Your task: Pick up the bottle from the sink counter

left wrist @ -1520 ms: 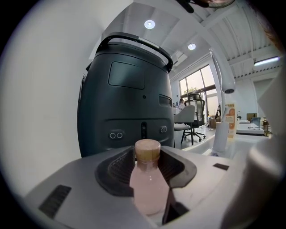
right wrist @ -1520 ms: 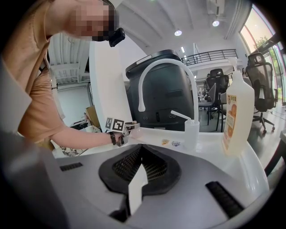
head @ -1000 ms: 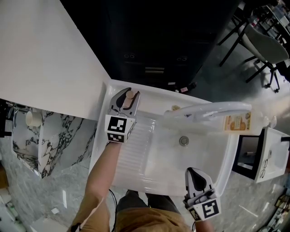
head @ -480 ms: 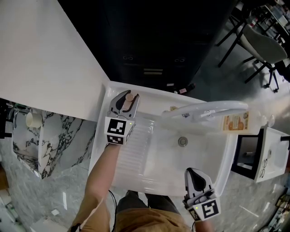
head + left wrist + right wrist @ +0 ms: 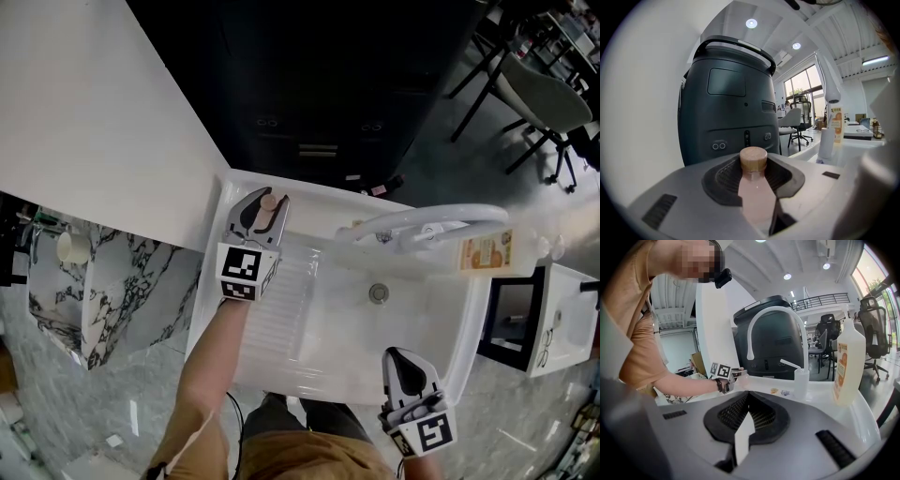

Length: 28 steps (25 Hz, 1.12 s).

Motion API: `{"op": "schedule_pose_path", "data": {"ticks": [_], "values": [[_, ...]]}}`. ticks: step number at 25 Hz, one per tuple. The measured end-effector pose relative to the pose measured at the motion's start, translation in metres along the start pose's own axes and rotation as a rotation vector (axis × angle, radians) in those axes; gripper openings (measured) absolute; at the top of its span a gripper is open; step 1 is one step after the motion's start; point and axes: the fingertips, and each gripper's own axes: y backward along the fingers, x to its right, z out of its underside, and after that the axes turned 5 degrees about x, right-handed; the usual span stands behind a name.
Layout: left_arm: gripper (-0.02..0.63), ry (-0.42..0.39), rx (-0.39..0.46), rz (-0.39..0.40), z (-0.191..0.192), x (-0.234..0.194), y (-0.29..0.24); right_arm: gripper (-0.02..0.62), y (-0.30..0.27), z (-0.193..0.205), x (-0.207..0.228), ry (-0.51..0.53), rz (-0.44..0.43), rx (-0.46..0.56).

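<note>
A small pale pink bottle [image 5: 754,197] with a tan cap stands upright between the jaws of my left gripper [image 5: 755,206], which is shut on its body. In the head view this bottle [image 5: 269,202] and the left gripper [image 5: 261,212] are over the back left corner of the white sink counter [image 5: 309,202]. Whether the bottle's base touches the counter is hidden. My right gripper [image 5: 410,373] hovers at the sink's front right edge, shut with nothing in it. The right gripper view shows its jaws [image 5: 745,430] together, and the left gripper [image 5: 723,371] far off at the left.
A white arched faucet [image 5: 427,225] spans the basin, whose drain [image 5: 379,293] lies in the middle. A ribbed drainboard [image 5: 279,319] runs in front of the left gripper. A soap bottle with an orange label [image 5: 495,251] stands at the right rim. A dark cabinet [image 5: 319,103] rises behind.
</note>
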Motion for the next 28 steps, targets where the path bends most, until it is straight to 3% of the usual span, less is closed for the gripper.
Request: {"op": "schedule_pose_path", "data": {"ticks": [28], "values": [[0.127, 0.000, 0.037, 0.036, -0.070, 0.014, 0.054, 0.000, 0.011, -0.043, -0.041, 0.047, -0.022, 0.085]]}}
